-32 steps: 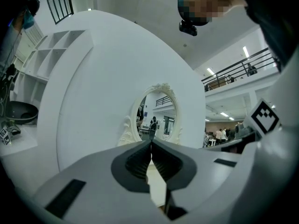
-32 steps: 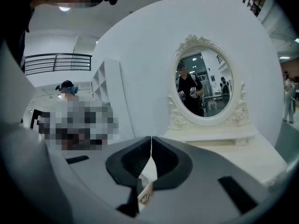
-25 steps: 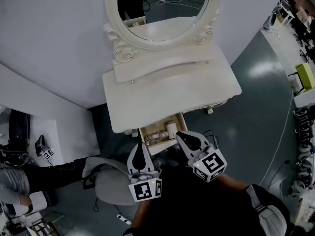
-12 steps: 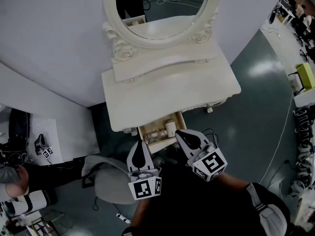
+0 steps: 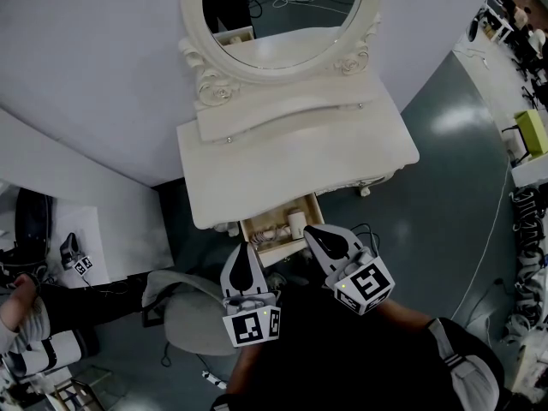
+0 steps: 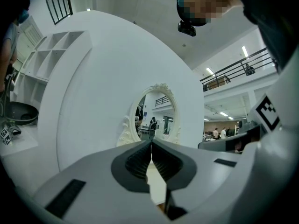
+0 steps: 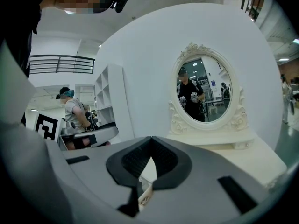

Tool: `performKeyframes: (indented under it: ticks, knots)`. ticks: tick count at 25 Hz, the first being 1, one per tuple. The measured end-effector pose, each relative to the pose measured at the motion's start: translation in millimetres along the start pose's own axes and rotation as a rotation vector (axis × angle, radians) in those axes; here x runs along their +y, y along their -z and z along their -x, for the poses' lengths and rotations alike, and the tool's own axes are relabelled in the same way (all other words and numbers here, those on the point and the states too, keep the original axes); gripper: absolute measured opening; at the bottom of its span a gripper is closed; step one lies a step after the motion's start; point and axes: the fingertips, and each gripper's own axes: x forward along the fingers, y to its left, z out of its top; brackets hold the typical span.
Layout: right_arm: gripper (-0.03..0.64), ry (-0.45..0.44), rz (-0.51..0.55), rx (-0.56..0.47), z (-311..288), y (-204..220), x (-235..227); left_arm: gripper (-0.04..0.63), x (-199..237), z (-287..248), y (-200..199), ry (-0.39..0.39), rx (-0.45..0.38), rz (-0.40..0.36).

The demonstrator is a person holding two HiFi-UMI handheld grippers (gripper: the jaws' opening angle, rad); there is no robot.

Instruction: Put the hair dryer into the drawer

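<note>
The white dressing table (image 5: 257, 157) has one small drawer (image 5: 278, 229) pulled open under its front edge. In it lies a pale cylindrical object (image 5: 297, 223) beside smaller items; I cannot tell whether it is the hair dryer. My right gripper (image 5: 309, 230) is shut and empty, its tip at the drawer's front right corner. My left gripper (image 5: 245, 249) is shut and empty too, just in front of the drawer's left end. In the left gripper view the jaws (image 6: 151, 142) meet at the tip, and in the right gripper view they (image 7: 151, 138) also meet.
An oval mirror (image 5: 282, 15) stands at the back of the tabletop. A grey seat (image 5: 193, 315) sits low on the left, close to my left gripper. A person (image 5: 26, 315) is at the far left edge. Cables trail on the floor at the right.
Both grippers and the drawer stay where they were. Only the person at the far left has shifted.
</note>
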Motion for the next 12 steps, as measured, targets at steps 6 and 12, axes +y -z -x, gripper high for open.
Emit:
performKeyframes:
  ticks: [6, 12]
  knots:
    - [0.031, 0.003, 0.001, -0.005, 0.9, -0.1, 1.0, 0.023, 0.3, 1.4, 1.1, 0.001, -0.001, 0.003]
    - [0.031, 0.006, -0.001, -0.008, 2.0, -2.2, -0.2, 0.023, -1.6, 0.8, 1.1, 0.003, 0.000, 0.004]
